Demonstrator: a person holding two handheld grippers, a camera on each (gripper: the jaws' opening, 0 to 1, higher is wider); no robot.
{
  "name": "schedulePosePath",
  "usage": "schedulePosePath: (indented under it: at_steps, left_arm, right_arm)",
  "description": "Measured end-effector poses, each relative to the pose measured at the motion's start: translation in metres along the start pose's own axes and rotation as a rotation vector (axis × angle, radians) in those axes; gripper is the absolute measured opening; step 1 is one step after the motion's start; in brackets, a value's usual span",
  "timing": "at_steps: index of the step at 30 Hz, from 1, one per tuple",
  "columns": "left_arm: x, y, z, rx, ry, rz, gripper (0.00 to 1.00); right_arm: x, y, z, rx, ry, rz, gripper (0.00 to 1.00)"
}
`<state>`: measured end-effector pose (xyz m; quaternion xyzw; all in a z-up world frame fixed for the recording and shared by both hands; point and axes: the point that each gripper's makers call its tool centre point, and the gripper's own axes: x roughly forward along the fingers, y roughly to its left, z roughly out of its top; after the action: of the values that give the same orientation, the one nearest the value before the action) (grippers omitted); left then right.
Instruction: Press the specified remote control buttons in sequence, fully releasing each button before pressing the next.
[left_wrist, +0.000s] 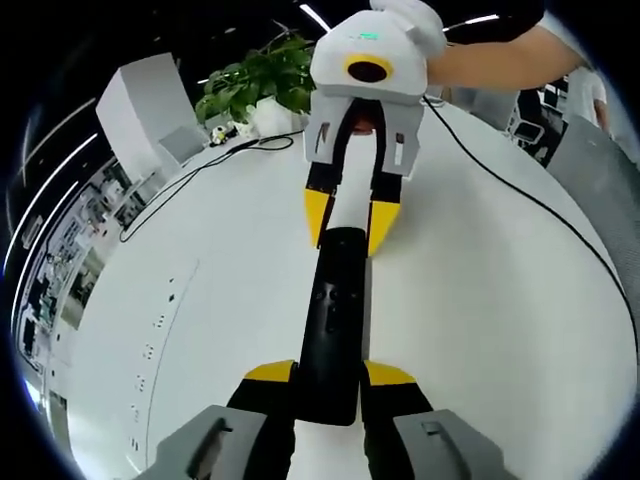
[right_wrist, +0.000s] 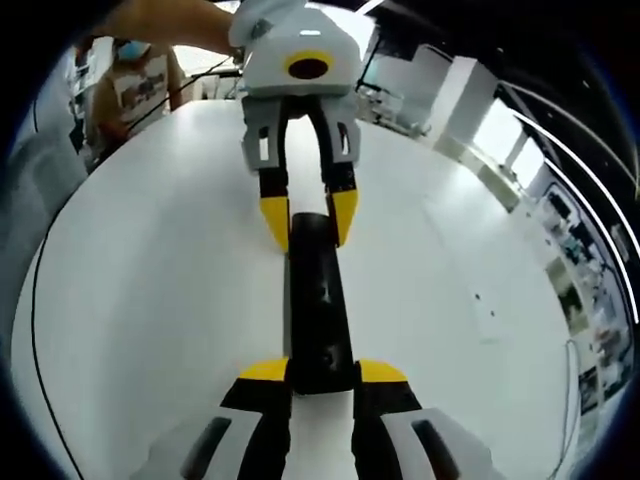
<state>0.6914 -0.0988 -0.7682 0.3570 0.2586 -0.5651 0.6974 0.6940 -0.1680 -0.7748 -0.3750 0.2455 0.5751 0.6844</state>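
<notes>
Lying flat on the white table (left_wrist: 480, 330), the black remote control (left_wrist: 333, 320) is being clamped at both ends: left gripper (left_wrist: 330, 385) is closing its yellow-tipped jaws on one end, right gripper (right_wrist: 322, 378) on the other; a black cable (left_wrist: 520, 190) is trailing across the tabletop behind

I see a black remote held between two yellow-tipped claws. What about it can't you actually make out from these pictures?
- Button labels on the remote: left gripper view, too small and dark to read.
- Its near end: left gripper view, covered by the left gripper.
- Its other end: right gripper view, tucked between the right gripper tips.
- Whether any button is pressed: neither view settles it.
- Plant pot: left gripper view, partly hidden behind the facing gripper.
</notes>
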Motion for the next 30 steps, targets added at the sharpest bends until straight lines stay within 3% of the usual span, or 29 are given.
schedulePosePath:
  at_steps: [12,19,24,30]
  left_arm:
    - [-0.0013,0.0032,-0.0039,-0.037,-0.020,-0.020,0.24]
    - [-0.0020,0.0020,-0.0044,-0.064,-0.034,-0.017,0.24]
    - [-0.0015,0.0012,-0.0039,-0.091,-0.046,-0.016,0.25]
    - [-0.0009,0.0011,-0.0042,-0.109,-0.065,-0.016,0.27]
  right_arm:
    - [0.0014,-0.0007,-0.0007,0.031,-0.016,0.024,0.20]
    - [0.0043,-0.0025,0.0010,-0.036,-0.037,0.024,0.20]
    - [0.0036,-0.0024,0.0013,-0.038,-0.042,0.024,0.20]
    - [0.0034,0.0011,0.0047,-0.027,-0.075,0.034,0.30]
